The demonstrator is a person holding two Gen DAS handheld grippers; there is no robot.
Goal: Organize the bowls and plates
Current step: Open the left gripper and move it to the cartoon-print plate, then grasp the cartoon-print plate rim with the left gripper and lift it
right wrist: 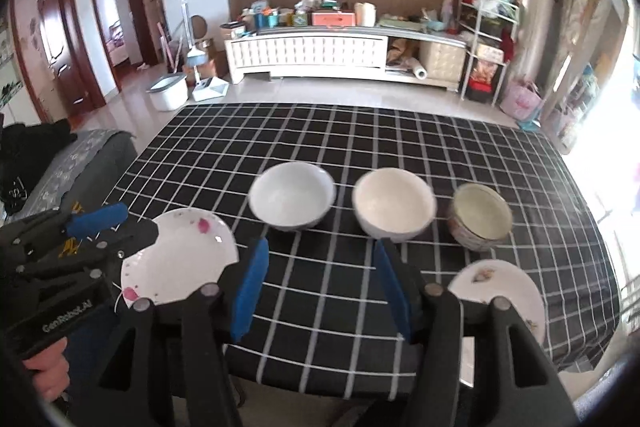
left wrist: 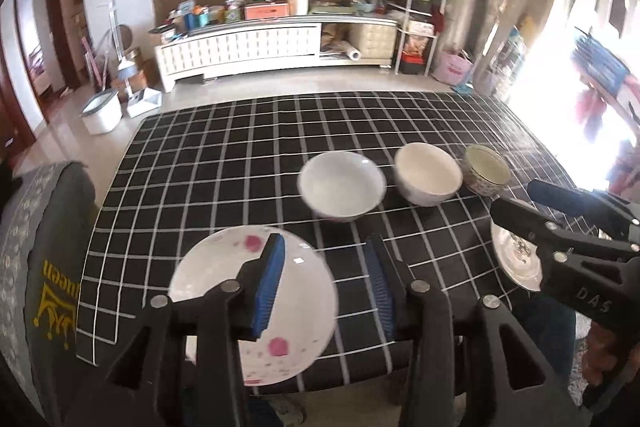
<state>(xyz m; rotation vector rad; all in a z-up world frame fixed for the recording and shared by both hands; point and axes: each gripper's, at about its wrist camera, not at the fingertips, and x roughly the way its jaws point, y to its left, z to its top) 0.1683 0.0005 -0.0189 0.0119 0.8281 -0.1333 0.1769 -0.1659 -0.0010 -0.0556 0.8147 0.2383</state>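
Observation:
Three bowls stand in a row on the black checked table: a white bowl, a cream bowl and a small patterned bowl. A white plate with pink flowers lies at the front left. A second white plate lies at the front right. My left gripper is open and empty, one finger over the pink-flowered plate. My right gripper is open and empty above the cloth between the plates.
The table has a black cloth with white lines. A grey cushioned seat stands at its left. A white cabinet and a white bucket stand on the floor behind.

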